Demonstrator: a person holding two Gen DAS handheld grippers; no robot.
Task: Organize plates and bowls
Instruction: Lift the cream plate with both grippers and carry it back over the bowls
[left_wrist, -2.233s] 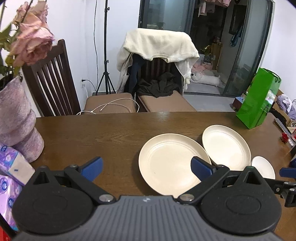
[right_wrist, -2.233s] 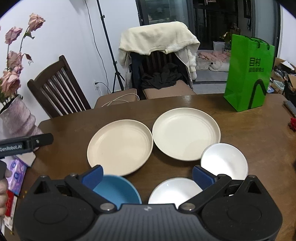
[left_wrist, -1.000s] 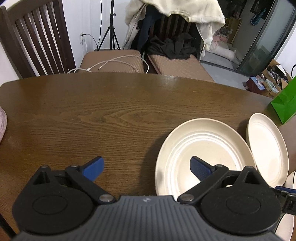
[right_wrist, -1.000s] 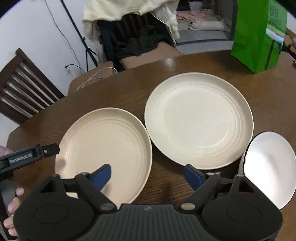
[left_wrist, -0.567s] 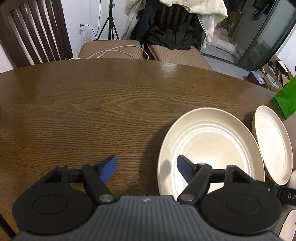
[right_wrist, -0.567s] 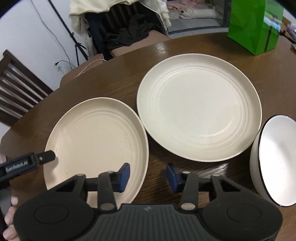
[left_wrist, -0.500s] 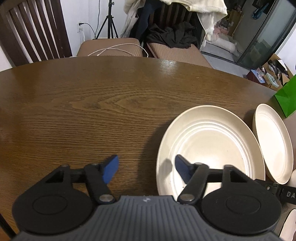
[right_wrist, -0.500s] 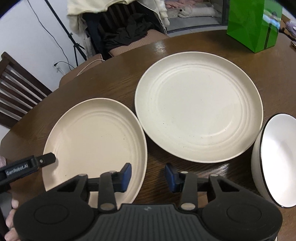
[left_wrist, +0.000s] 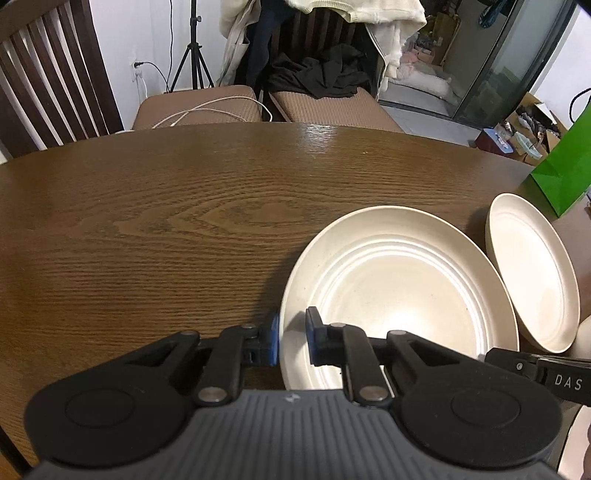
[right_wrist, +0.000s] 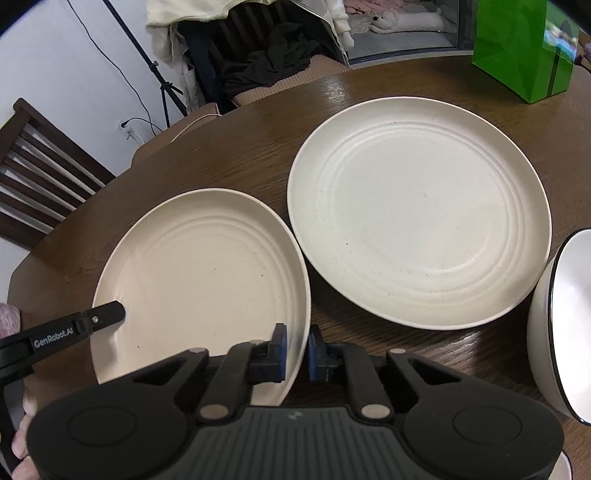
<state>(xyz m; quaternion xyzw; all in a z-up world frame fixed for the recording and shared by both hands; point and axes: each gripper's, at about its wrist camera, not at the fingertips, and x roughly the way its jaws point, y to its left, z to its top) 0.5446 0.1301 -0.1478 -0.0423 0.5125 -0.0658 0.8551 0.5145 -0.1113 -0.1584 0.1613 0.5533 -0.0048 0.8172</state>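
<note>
While both pairs of blue-padded jaws have just been closing, each now pinches the rim of the same beige plate (right_wrist: 199, 280), a shallow round dish with faint concentric ridges and a matte, speckled finish. The left gripper (left_wrist: 291, 341) clamps its left rim, low in the middle of its own view, one pad outside the edge and one inside the well. The right gripper (right_wrist: 294, 350) clamps the opposite, right-hand rim at the bottom centre of its view, the thin lip squeezed between its pads. In the right wrist view the left tool's black finger (right_wrist: 92, 325) reaches over the plate's lower left. A second plate (right_wrist: 417, 214), paler cream and ringed the same way, lies just beside the first toward the upper right, their rims nearly meeting. At the right edge sits a glossy white bowl (right_wrist: 561, 325) with a thin dark rim line. Everything rests on a dark brown wooden table (left_wrist: 166, 229) with pronounced oak-like grain and a soft sheen. A bright green paper bag (right_wrist: 517, 48) stands at the upper right, and slatted wooden chairs (left_wrist: 48, 74) sit beyond the table.
</note>
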